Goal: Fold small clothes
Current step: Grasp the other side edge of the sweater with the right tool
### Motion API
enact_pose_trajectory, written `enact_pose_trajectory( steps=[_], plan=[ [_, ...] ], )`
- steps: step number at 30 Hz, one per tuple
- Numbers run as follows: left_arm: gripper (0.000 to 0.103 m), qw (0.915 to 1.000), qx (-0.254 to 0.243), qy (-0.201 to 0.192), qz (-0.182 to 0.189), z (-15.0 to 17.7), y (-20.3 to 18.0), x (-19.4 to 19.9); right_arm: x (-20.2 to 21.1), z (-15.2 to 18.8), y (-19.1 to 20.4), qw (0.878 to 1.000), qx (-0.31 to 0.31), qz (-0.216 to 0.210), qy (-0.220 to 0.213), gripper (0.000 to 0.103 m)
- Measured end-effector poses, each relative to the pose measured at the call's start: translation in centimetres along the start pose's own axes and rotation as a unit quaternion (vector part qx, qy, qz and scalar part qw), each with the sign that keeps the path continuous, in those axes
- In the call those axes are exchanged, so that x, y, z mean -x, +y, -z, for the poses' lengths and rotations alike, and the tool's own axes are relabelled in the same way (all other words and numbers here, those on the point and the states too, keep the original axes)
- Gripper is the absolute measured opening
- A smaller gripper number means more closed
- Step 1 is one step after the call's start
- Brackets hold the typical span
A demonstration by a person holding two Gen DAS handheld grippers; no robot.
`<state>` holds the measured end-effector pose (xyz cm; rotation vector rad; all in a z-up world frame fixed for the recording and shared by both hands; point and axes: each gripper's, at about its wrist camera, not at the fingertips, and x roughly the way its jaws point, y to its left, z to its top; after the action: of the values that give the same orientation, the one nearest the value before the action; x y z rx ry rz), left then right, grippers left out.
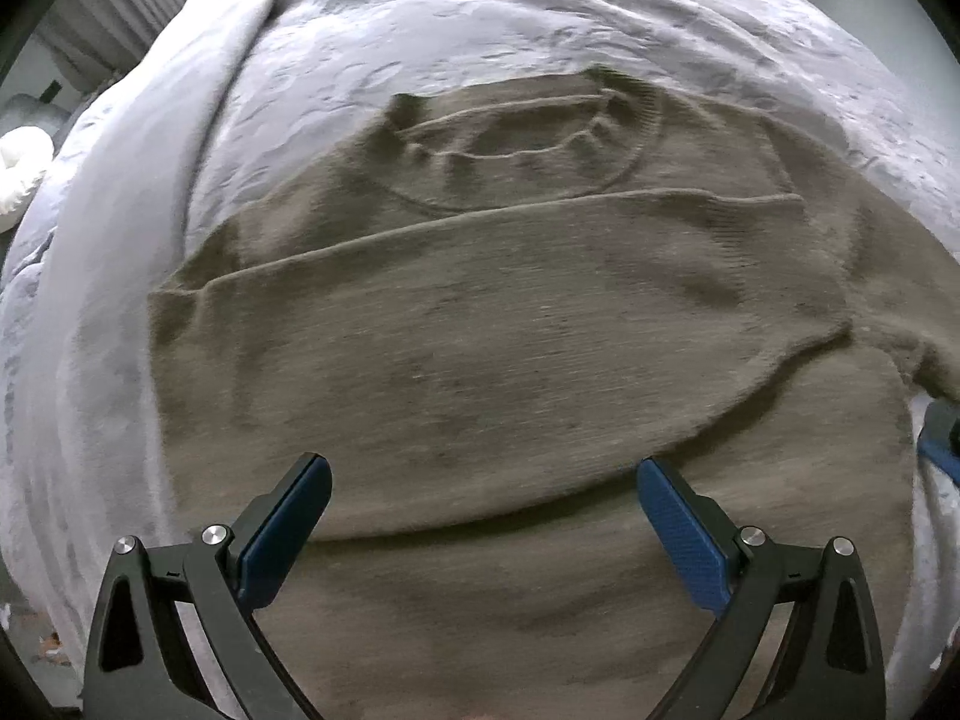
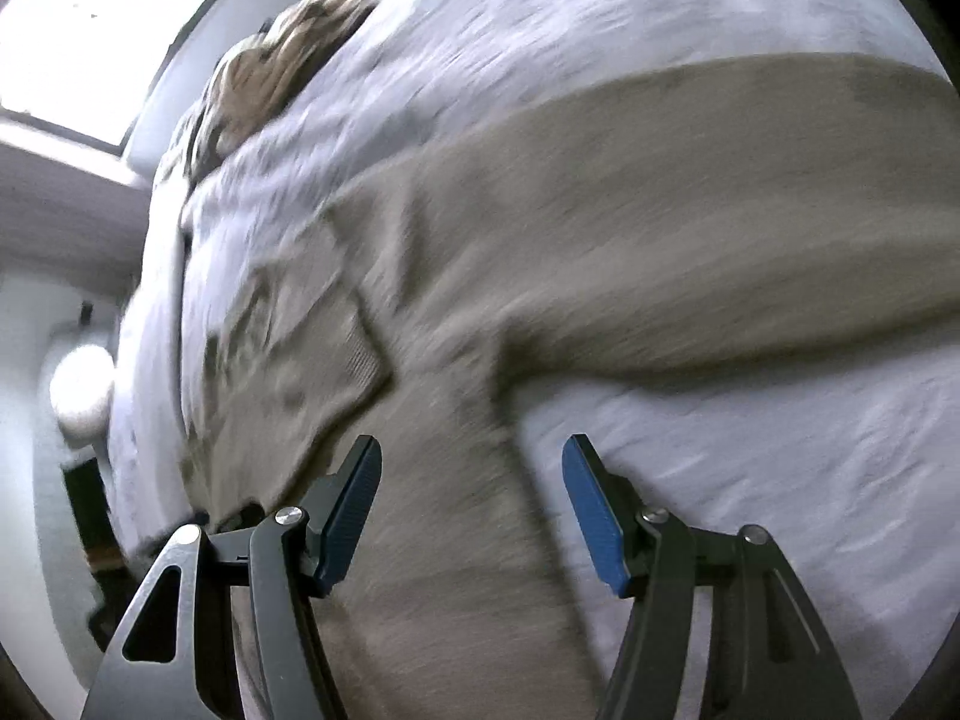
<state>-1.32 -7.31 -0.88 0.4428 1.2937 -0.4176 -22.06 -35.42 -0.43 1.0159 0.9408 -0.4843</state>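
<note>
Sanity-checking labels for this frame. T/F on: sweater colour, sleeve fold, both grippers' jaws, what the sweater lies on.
1. The sweater is bright red. False: it is olive-brown knit.
2. One sleeve is folded across the sweater's body. True.
3. The left gripper is clamped on the sweater's hem. False: its jaws stand open above the fabric, holding nothing.
4. The right gripper has its jaws open, with nothing between the pads. True.
5. The sweater lies on a bare wooden table. False: it lies on a light grey bedspread.
</note>
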Motion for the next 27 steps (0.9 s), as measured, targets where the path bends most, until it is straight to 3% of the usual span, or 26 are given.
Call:
enact_pose_trajectory(
  steps=[3,9,15,19,20,21,22,23,27],
  plan=[
    [0.102,0.9997,-0.012,0.003,0.020,-0.2,-1.4,0.0,2.2,-1.4,-4.6,0.997,-0.076,-0.008,-0.033,0.067],
    [0.102,0.9982,-0.028,-0.005,0.053,-0.3,-4.3,0.6,7.7,-2.8,-13.2,0.971,-0.207,-0.010,-0.120,0.067],
    [0.102,0.9976,-0.025,-0.010,0.064,-0.2,-6.3,0.9,9.7,-4.8,-18.0,0.942,-0.286,-0.052,-0.165,0.067],
    [0.102,0.9973,-0.017,0.002,0.071,-0.1,-7.5,0.5,9.2,-6.2,-18.4,0.934,-0.303,-0.082,-0.170,0.067],
    [0.102,0.9973,-0.015,0.003,0.071,0.0,-7.7,0.6,9.0,-6.4,-18.1,0.935,-0.303,-0.085,-0.167,0.062],
    [0.102,0.9974,-0.012,0.002,0.071,0.1,-7.9,0.6,8.5,-6.8,-17.7,0.937,-0.300,-0.091,-0.157,0.050],
    [0.102,0.9974,-0.011,0.002,0.071,0.2,-8.1,0.7,7.9,-7.1,-17.3,0.939,-0.297,-0.091,-0.144,0.016],
    [0.102,0.9974,-0.010,0.004,0.072,0.3,-8.2,0.7,7.5,-7.2,-16.8,0.942,-0.292,-0.093,-0.138,0.007],
    [0.102,0.9967,-0.004,0.009,0.081,0.3,-7.8,0.7,6.8,-8.5,-13.0,0.955,-0.235,-0.107,-0.143,0.006]
  ],
)
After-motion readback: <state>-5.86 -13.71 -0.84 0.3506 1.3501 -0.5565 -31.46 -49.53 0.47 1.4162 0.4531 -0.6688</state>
